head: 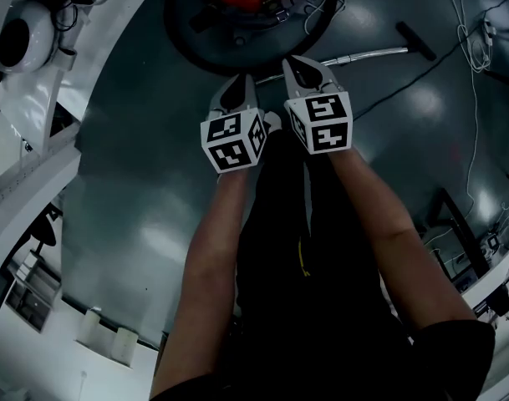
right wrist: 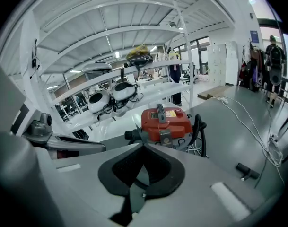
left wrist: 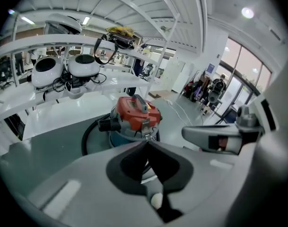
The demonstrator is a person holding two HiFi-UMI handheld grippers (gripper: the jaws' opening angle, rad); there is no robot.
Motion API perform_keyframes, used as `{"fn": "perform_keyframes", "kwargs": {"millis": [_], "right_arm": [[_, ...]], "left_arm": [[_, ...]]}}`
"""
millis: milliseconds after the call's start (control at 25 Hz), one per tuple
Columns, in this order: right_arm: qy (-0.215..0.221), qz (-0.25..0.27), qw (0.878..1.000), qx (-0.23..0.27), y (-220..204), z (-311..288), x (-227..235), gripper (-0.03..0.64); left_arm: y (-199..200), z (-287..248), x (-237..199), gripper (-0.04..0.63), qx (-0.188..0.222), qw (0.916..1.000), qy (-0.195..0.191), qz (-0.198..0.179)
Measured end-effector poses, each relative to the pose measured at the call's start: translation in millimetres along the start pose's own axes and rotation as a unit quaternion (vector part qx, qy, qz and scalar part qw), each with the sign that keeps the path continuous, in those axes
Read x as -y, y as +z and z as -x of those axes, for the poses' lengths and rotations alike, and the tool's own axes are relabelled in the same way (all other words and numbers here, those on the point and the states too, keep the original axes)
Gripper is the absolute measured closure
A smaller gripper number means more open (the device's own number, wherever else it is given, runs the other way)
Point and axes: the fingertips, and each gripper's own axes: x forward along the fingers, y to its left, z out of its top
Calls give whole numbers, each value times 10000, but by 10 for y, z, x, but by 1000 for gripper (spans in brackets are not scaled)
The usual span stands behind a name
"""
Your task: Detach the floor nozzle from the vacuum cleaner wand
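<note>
Grey floor (head: 137,182) | red vac (right wrist: 165,124) — label (right wrist: 173,113) unreadable | L gripper (head: 236,88) + R gripper (head: 304,69) — clenched, empty

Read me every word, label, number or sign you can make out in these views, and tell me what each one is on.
No text here is legible.
Vacuum cleaner, label on its red top: yellow and white patch, print too small to read.
Blue sign in the background: too small and blurred to read.
Marker cubes: black-and-white square patterns only, no letters or numbers.
</note>
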Motion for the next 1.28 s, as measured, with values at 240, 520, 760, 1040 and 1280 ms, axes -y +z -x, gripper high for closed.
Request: {"fn": "perform_keyframes", "kwargs": {"millis": [240,520,760,1040,1280], "right_arm": [[-82,-214,9997,-57,-44,64,9,621],[-201,-258,9994,-108,-195,94,96,621],[-240,-381,9989,-156,-291,129,118,621],[-238,-393,9988,-187,-309,123,145,621],[-210,-420,9987,-185,-288,85,105,621]], "left_arm": [[-13,11,31,586,47,9998,-64,175],[-105,-75,131,586,-51,9999,-157,48],[-155,-65,142,586,-123,9998,-167,9],[-170,-76,187,586,-158,9997,-193,23],[-185,-58,125,586,-183,9997,-164,50]]}}
